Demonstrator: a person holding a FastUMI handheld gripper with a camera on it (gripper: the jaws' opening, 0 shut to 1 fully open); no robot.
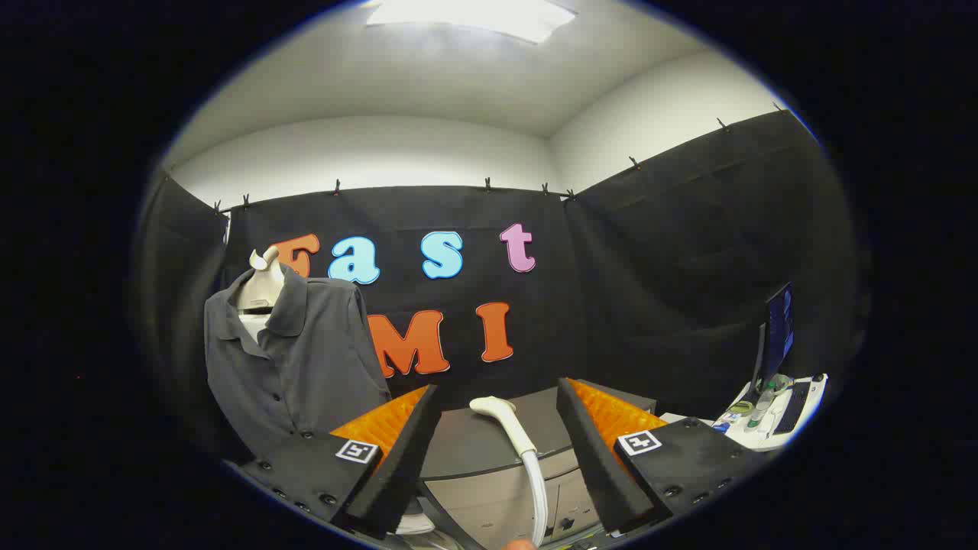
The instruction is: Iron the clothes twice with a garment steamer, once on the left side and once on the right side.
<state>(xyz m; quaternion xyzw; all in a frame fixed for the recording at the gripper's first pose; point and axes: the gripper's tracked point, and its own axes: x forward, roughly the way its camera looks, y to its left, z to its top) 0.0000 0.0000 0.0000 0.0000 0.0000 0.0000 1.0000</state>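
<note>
I see the garment steamer head (pixel 497 409) lying on the grey cabinet top (pixel 474 443), its pale nozzle end pointing left and its handle (pixel 519 437) curving down toward me into a white ribbed hose (pixel 537 496) that drops past the cabinet front. It sits between my gripper's (pixel 497 397) two fingers and just ahead of them, closer to the right finger than the left, with open space on both sides. The fingers stand spread wide apart and neither one touches the steamer, so I am holding nothing.

Off to the left, beyond the left finger, the grey polo shirt (pixel 298 359) hangs on a pale mannequin bust (pixel 261 294). Its collar is open, a row of dark buttons runs down the placket, and the fabric falls loosely down to about the level of the cabinet. The shirt is well apart from the steamer.

Below the cabinet top I can make out lighter drawer fronts (pixel 497 496). Far to the right, beyond the right finger, a white desk (pixel 795 412) carries a dark keyboard (pixel 795 405), a monitor (pixel 778 332) standing upright, and a few small items that I cannot tell apart at this size. Black cloth (pixel 688 267) hangs behind everything, clipped along its top edge, under a white ceiling with a bright light panel (pixel 474 15).
</note>
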